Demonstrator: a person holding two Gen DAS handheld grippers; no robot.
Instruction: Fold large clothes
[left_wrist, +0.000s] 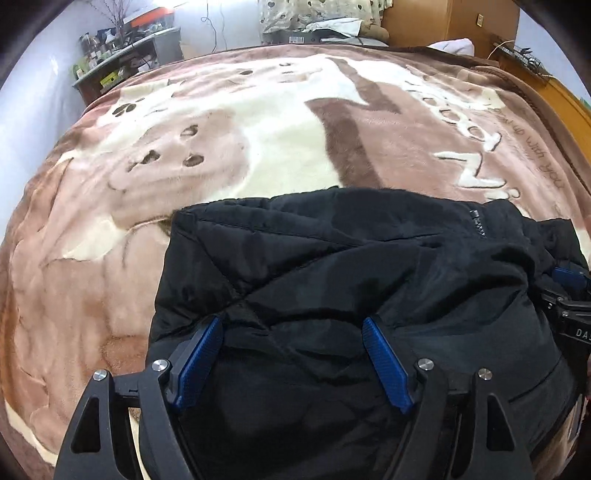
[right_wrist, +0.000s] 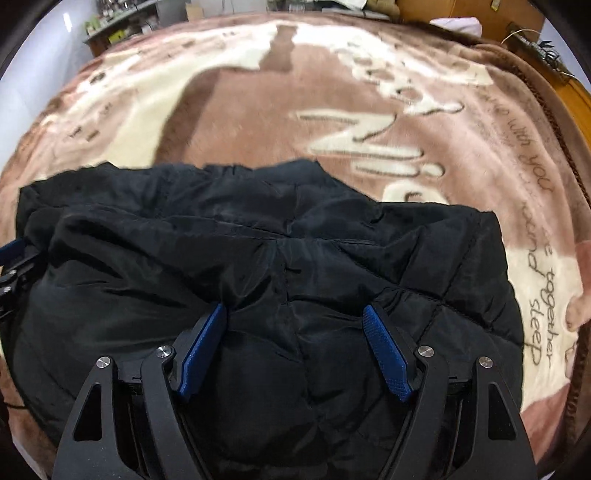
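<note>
While both jaws gape empty over the black jacket (left_wrist: 332, 266), bare blanket (left_wrist: 221, 129) lies beyond its edges.

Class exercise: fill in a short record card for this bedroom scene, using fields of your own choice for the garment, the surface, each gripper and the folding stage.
garment: black quilted jacket, bunched and partly folded
surface: brown and cream blanket with lettering, spread over a bed
left gripper: jaws wide, tips at the jacket, no fabric pinched
right gripper: jaws wide, over the jacket, nothing pinched
background: cluttered shelf by the far wall
stage: fold not finished
</note>
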